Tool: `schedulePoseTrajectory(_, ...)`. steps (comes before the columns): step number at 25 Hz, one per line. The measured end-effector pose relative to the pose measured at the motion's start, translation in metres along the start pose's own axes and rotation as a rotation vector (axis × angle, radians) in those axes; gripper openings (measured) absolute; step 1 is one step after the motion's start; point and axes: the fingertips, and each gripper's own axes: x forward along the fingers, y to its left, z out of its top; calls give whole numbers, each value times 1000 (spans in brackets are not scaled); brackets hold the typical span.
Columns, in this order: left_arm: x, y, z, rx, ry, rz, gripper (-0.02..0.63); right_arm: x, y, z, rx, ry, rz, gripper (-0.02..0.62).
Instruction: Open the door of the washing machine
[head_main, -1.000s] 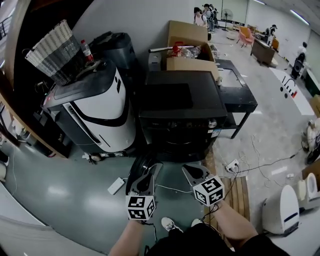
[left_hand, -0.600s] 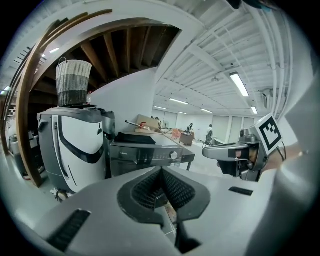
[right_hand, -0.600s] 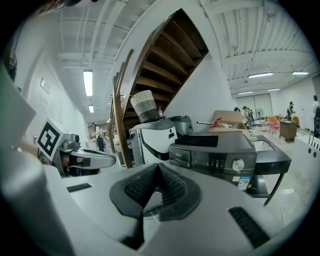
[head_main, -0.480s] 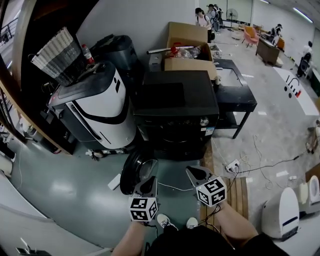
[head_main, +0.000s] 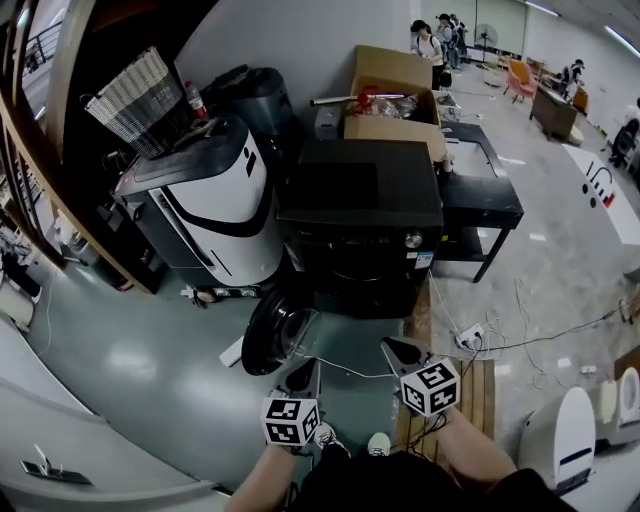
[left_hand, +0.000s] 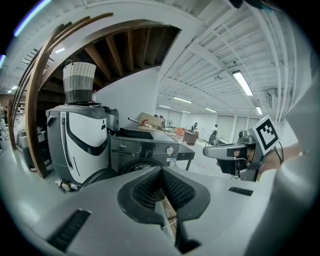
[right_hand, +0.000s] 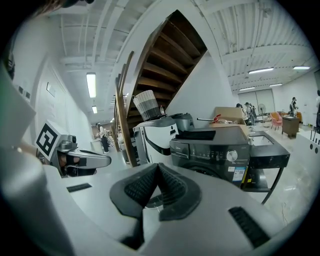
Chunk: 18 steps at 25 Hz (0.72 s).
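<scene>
The black front-loading washing machine (head_main: 360, 220) stands in the middle of the head view. Its round door (head_main: 270, 335) is swung open to the left, low above the floor. My left gripper (head_main: 305, 368) is shut and empty, just behind the open door's edge and apart from it. My right gripper (head_main: 392, 347) is also shut and empty, a little back from the machine's front. In the left gripper view the shut jaws (left_hand: 161, 172) point at the machine (left_hand: 145, 147), with the right gripper (left_hand: 235, 150) beside them. The right gripper view shows its shut jaws (right_hand: 158, 167) and the machine (right_hand: 215, 145).
A white-and-black appliance (head_main: 210, 205) with a woven basket (head_main: 140, 100) on it stands left of the machine. A cardboard box (head_main: 393, 95) is behind it and a black table (head_main: 490, 200) to the right. Cables and a power strip (head_main: 470, 335) lie on the floor by a wooden board (head_main: 475, 395).
Both grippers and the head view have drawn back from the washing machine. The open door now shows in full ahead of the left gripper. Both stay shut.
</scene>
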Motion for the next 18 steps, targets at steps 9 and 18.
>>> schedulePoseTrajectory(9, -8, -4, -10, -18, 0, 22, 20, -7, 1, -13, 4, 24, 11, 17)
schedulePoseTrajectory(18, -6, 0, -9, -29, 1, 35, 20, -1, 3, -13, 3, 26, 22, 17)
